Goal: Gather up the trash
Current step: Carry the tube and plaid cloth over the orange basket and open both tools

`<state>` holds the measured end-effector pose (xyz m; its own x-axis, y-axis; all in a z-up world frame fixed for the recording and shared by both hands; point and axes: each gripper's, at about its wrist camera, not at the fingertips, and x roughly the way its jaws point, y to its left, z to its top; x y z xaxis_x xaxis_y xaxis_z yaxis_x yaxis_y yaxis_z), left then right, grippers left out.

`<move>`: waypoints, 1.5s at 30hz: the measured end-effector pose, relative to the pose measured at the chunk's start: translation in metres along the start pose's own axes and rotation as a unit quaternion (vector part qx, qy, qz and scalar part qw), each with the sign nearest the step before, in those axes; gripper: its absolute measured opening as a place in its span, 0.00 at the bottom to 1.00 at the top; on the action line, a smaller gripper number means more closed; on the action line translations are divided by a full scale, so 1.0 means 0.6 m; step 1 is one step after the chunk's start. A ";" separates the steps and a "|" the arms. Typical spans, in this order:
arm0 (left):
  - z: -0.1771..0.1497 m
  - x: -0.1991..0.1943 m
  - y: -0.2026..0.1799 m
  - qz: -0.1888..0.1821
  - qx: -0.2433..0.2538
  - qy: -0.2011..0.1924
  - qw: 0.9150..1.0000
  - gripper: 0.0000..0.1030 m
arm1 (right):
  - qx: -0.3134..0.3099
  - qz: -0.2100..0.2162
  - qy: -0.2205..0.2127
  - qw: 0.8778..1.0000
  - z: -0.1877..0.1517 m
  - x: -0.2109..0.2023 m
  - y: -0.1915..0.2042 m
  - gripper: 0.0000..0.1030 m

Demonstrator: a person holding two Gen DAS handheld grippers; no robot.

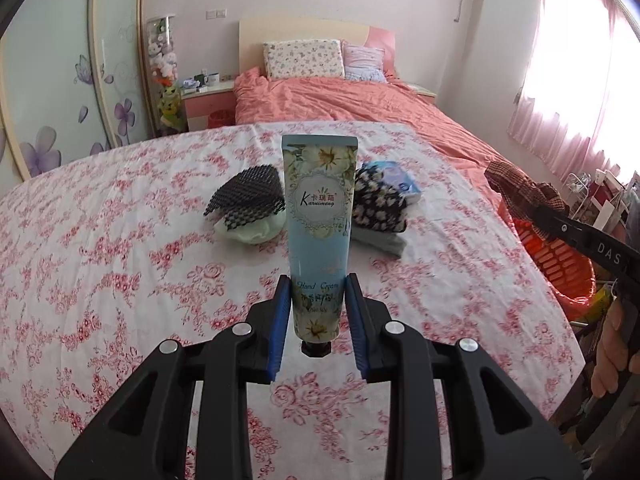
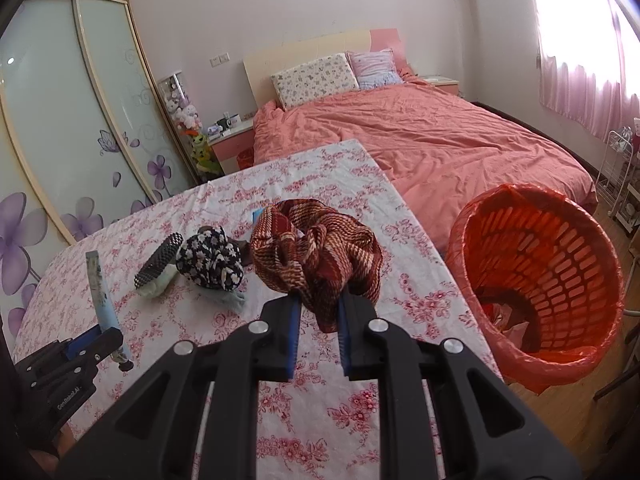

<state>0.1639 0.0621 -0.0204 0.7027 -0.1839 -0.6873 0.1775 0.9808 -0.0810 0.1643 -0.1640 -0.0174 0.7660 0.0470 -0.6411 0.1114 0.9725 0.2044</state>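
Observation:
My left gripper is shut on a pale blue hand cream tube with white flowers, held upright, cap down, above the floral table. The same tube and left gripper show at the left of the right wrist view. My right gripper is shut on a crumpled red-brown striped cloth, lifted off the table; this cloth also appears at the right edge of the left wrist view. An orange bin with a red liner stands on the floor to the right of the table.
On the table lie a black mesh piece over a pale green lump, a black floral cloth on grey fabric, and a blue packet. A pink bed lies beyond. A wardrobe stands left. A hand grips the right tool.

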 end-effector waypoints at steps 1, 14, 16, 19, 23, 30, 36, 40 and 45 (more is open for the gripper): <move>0.002 0.000 -0.004 -0.001 0.002 -0.002 1.000 0.27 | 0.001 -0.001 -0.002 1.000 0.000 -0.004 -0.002 0.16; 0.036 -0.008 -0.072 -0.034 0.018 -0.015 0.999 0.27 | 0.030 -0.008 -0.026 0.999 0.012 -0.049 -0.054 0.16; 0.044 -0.009 -0.098 -0.047 0.026 -0.019 0.998 0.27 | 0.039 -0.015 -0.033 0.999 0.015 -0.060 -0.075 0.16; 0.059 -0.008 -0.145 -0.072 0.042 -0.026 0.996 0.27 | 0.055 -0.028 -0.044 0.997 0.016 -0.076 -0.110 0.16; 0.076 -0.002 -0.212 -0.108 0.066 -0.031 0.992 0.27 | 0.081 -0.046 -0.057 0.994 0.021 -0.096 -0.165 0.16; 0.094 0.029 -0.332 -0.165 0.109 -0.027 0.980 0.27 | 0.132 -0.074 -0.079 0.985 0.032 -0.120 -0.274 0.16; 0.099 0.070 -0.433 -0.204 0.142 -0.014 0.968 0.27 | 0.167 -0.083 -0.083 0.979 0.035 -0.113 -0.357 0.16; 0.097 0.103 -0.477 -0.214 0.155 0.004 0.964 0.28 | 0.189 -0.077 -0.078 0.976 0.036 -0.096 -0.403 0.17; 0.091 0.144 -0.481 -0.186 0.148 0.025 0.971 0.56 | 0.198 -0.077 -0.064 0.975 0.035 -0.062 -0.435 0.35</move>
<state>0.2109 -0.2405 -0.0167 0.5187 -0.5120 -0.6847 0.6091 0.7833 -0.1244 0.1202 -0.4242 -0.0315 0.7915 -0.1461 -0.5934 0.4468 0.8009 0.3987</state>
